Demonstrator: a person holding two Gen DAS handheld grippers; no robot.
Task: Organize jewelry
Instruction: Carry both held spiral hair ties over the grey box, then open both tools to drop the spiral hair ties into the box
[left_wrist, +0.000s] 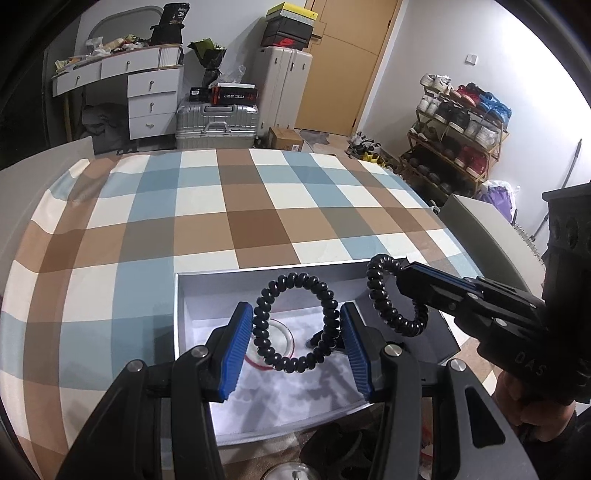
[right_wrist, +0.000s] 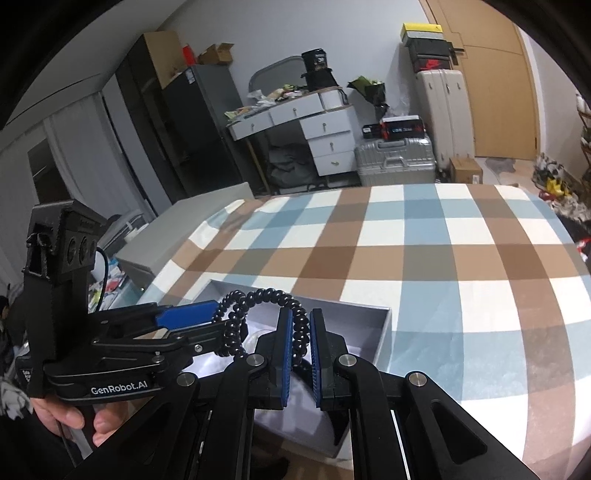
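Note:
Two black spiral coil bands hang over an open grey box with white lining on the checked cloth. My left gripper is shut on one coil band; the ring stands between its blue pads. My right gripper is shut on the second coil band, which shows at the right in the left wrist view. In the right wrist view the left gripper holds its band just left of mine. A clear bangle lies in the box.
The checked blue, brown and white cloth covers the table. A dark lid or tray lies right of the box. A glass object shows at the near edge. Suitcases, a desk and a shoe rack stand behind.

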